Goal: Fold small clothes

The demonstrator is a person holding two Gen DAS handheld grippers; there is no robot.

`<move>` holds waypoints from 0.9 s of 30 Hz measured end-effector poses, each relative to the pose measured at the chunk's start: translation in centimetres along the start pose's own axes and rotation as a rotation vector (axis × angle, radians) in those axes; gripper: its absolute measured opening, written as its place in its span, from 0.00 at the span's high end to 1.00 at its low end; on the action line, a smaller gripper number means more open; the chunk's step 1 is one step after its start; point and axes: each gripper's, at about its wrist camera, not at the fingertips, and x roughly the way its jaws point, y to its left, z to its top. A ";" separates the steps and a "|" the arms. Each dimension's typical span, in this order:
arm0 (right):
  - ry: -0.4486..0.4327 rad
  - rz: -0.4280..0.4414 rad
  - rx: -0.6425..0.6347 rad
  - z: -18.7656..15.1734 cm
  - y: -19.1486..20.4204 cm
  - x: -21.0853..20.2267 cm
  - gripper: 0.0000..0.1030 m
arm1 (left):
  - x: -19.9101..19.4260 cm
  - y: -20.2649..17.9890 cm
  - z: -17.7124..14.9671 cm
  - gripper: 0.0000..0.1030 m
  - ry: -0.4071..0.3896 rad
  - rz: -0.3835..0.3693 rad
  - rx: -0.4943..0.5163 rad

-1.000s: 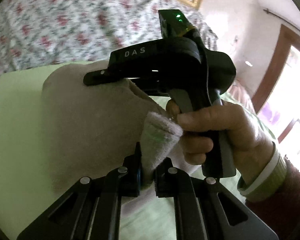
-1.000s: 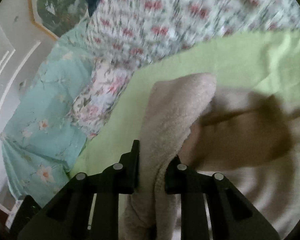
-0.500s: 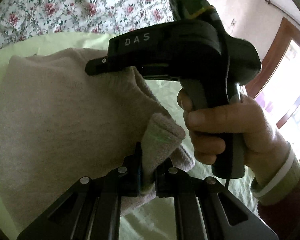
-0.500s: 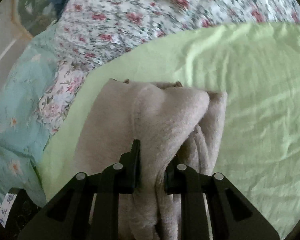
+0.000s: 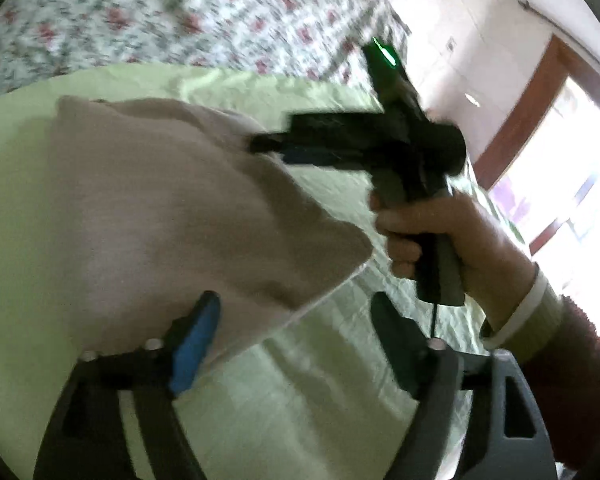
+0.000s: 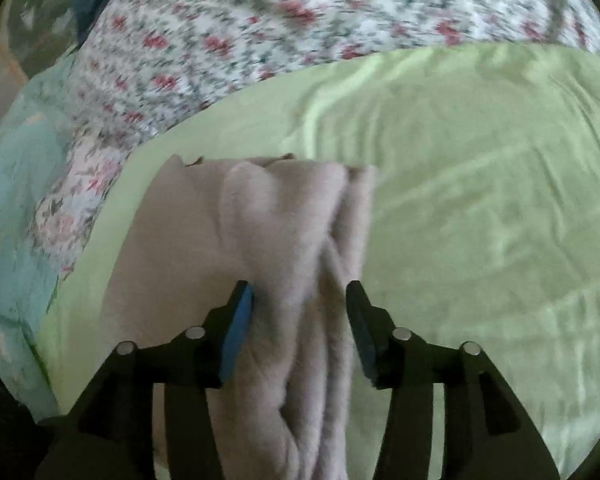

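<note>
A beige fleece garment point(image 5: 160, 208) lies folded on a light green sheet point(image 5: 300, 380). My left gripper point(image 5: 296, 308) is open and empty, its fingers wide apart just off the garment's near corner. In the right wrist view the same garment point(image 6: 260, 240) lies in bunched folds on the green sheet point(image 6: 480, 220). My right gripper point(image 6: 300, 300) is open, its jaws standing either side of a thick fold without pinching it. The right gripper also shows in the left wrist view point(image 5: 268, 146), held in a hand over the garment's far edge.
A floral bedspread point(image 6: 300, 20) covers the bed beyond the green sheet. A pale blue flowered cloth point(image 6: 12, 208) lies at the left. A wood-framed window point(image 5: 560, 160) and white wall stand to the right.
Both grippers have opened and let go of the garment, which now lies flat on the sheet. The left gripper has drawn back from the garment's corner.
</note>
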 end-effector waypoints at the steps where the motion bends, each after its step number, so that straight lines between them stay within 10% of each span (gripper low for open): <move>1: -0.006 0.013 0.021 -0.2 -0.3 -0.5 0.42 | -1.0 0.4 -0.2 0.18 -0.010 0.008 -0.017; 17: 0.076 0.157 0.133 -1.6 -1.1 1.0 0.22 | -0.2 14.2 3.3 0.17 -0.009 -0.011 -0.365; 25: 0.136 0.209 0.145 -1.2 -1.3 4.2 0.22 | 5.7 16.7 4.6 0.17 0.097 -0.088 -0.442; 27: 0.159 0.223 0.125 -1.2 -0.7 4.7 0.39 | 6.0 16.3 5.1 0.32 0.086 -0.079 -0.404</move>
